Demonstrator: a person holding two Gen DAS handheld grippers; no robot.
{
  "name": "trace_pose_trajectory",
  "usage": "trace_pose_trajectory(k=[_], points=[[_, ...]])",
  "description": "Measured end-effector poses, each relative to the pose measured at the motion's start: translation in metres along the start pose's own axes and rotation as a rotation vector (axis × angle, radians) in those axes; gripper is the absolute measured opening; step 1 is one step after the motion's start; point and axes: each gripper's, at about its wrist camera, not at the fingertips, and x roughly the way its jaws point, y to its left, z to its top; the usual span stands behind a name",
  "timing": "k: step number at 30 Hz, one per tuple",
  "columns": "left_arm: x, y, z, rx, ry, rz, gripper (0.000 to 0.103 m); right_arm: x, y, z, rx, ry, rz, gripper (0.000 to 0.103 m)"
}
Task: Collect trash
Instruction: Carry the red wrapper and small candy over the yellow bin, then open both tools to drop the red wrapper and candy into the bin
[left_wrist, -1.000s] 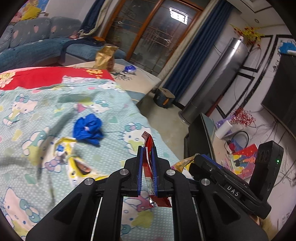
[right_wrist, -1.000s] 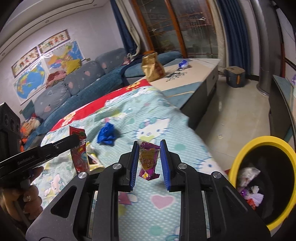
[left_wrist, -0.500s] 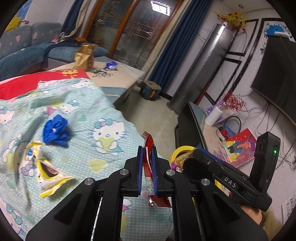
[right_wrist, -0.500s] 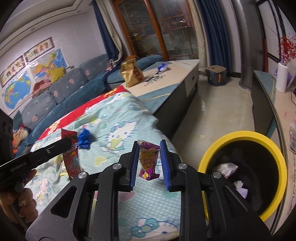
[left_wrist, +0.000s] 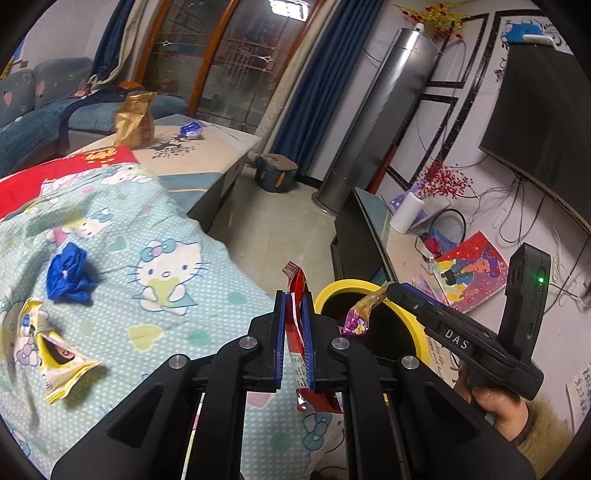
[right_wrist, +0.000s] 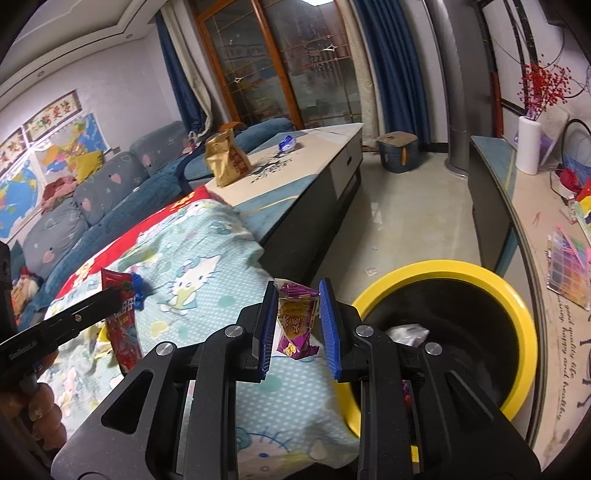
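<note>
My left gripper (left_wrist: 294, 295) is shut on a flat red wrapper (left_wrist: 297, 334) that sticks up and hangs down between its blue pads. My right gripper (right_wrist: 298, 286) is shut on a purple-and-gold snack wrapper (right_wrist: 296, 322). Both hang over the edge of a cartoon-cat blanket (left_wrist: 173, 291), beside a yellow-rimmed black bin (right_wrist: 517, 306) with some trash inside. In the left wrist view the right gripper (left_wrist: 388, 287) carries the purple wrapper (left_wrist: 360, 314) over the bin's rim (left_wrist: 332, 291). A crumpled blue wrapper (left_wrist: 68, 275) and a yellow packet (left_wrist: 55, 365) lie on the blanket.
A low table (right_wrist: 295, 173) behind the blanket carries a gold bag (right_wrist: 225, 158) and a small blue wrapper (right_wrist: 287, 143). A dark TV cabinet (right_wrist: 491, 206) runs along the right. A small stool (right_wrist: 397, 151) and a tall silver cylinder (left_wrist: 365, 122) stand on the tiled floor.
Both grippers have swung right across the blanket toward the bin, each still shut on its wrapper. The bin has grown larger in the right wrist view and come into the left wrist view.
</note>
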Motion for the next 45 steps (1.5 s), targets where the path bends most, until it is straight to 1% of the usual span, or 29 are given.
trace_pose_trajectory(k=[13,24,36,45], points=[[0.024,-0.043,-0.003,0.074,0.019,-0.071,0.009,-0.013,-0.043,0.008,0.065,-0.04,-0.073,0.018],[0.044,-0.074,-0.009,0.131,0.04,-0.11,0.009,-0.018,-0.079,0.01,0.121,-0.054,-0.12,0.018],[0.068,-0.094,-0.018,0.156,0.06,-0.158,0.009,-0.021,-0.112,0.008,0.183,-0.057,-0.178,0.018],[0.091,-0.106,-0.027,0.172,0.083,-0.169,0.009,-0.019,-0.129,0.005,0.206,-0.048,-0.196,0.018]])
